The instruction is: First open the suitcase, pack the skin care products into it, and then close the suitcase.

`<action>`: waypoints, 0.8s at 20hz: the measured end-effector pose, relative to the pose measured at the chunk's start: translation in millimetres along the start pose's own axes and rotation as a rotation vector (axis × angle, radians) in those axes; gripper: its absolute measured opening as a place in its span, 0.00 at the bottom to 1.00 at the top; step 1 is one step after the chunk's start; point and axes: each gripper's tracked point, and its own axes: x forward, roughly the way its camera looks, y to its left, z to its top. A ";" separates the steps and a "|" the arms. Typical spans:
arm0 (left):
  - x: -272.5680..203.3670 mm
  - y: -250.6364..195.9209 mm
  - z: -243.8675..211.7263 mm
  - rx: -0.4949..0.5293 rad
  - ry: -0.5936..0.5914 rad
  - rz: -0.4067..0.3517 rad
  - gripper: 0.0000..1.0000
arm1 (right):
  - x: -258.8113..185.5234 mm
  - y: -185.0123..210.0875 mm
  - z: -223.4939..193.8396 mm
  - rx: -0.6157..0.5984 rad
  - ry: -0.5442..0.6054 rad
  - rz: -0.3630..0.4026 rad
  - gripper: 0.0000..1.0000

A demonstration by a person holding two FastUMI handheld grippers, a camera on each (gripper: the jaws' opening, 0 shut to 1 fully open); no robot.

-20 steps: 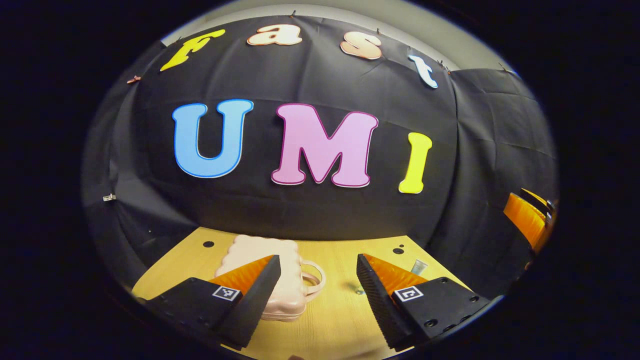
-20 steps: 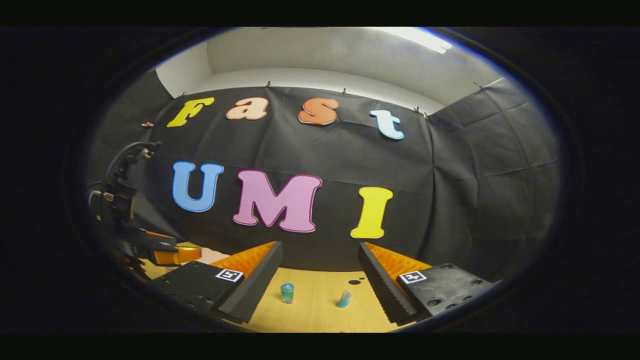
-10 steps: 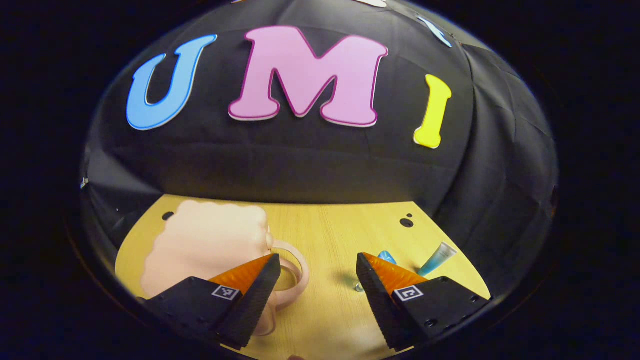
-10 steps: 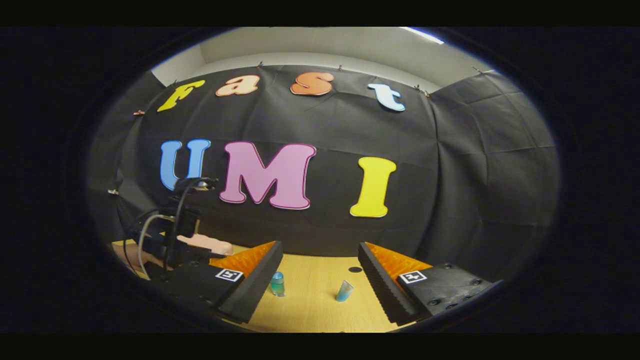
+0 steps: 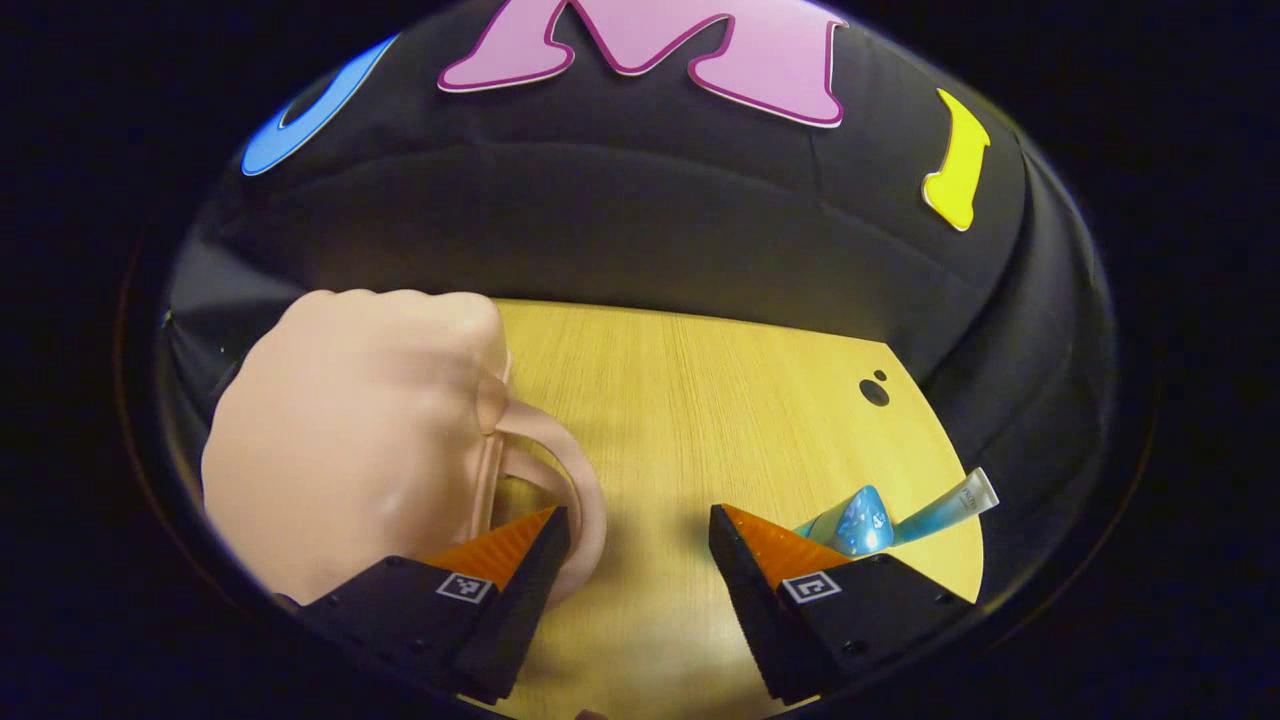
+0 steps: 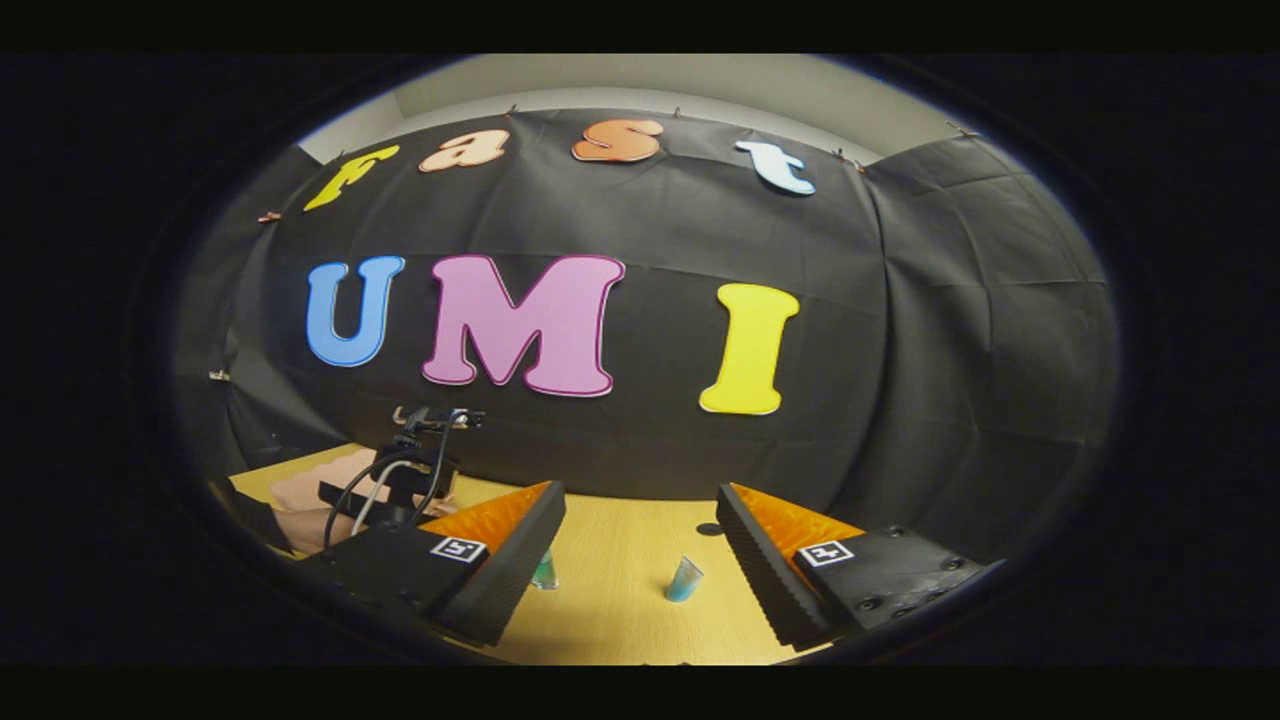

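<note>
Since the frame before, I had tipped the left gripper (image 5: 640,545) down and forward, so the pink suitcase (image 5: 350,450) loomed much larger and closer in the left gripper view. The right gripper (image 6: 640,535) had drifted only a little, and the left gripper (image 6: 405,480) had slid lower against the suitcase (image 6: 320,490) in the right gripper view.

The suitcase lay shut on the wooden table (image 5: 700,400). Its looped handle (image 5: 570,490) curved out toward the open table, and my left gripper's near finger sat just beside that loop; I could not tell whether it touched. The left gripper's fingers stood wide apart, with nothing between them but bare table.

On the far side of the handle from the suitcase, a blue bottle (image 5: 860,520) and a blue tube (image 5: 945,505) lay close together, partly behind the other finger.

My right gripper's fingers were also spread wide and empty. Ahead of them the bottle (image 6: 545,572) stood nearer the suitcase, and the tube (image 6: 685,578) stood further from it.
</note>
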 end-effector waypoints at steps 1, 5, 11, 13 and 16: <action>6.3 3.0 -1.3 0.018 0.014 0.025 0.91 | 2.2 -0.2 -2.9 0.005 0.006 0.001 0.97; 24.7 16.0 -13.3 0.062 0.081 0.103 0.75 | 9.4 -2.3 -10.7 0.019 0.026 0.007 0.96; 19.2 24.4 -13.0 0.071 0.142 0.085 0.19 | 16.2 3.8 -23.9 0.063 0.062 0.052 0.97; 6.5 16.8 4.3 0.083 0.114 0.035 0.15 | 18.9 3.1 -19.6 0.067 0.050 0.053 0.97; -22.5 18.9 30.2 0.116 0.070 0.007 0.11 | 19.3 8.2 -13.9 0.059 0.035 0.063 0.97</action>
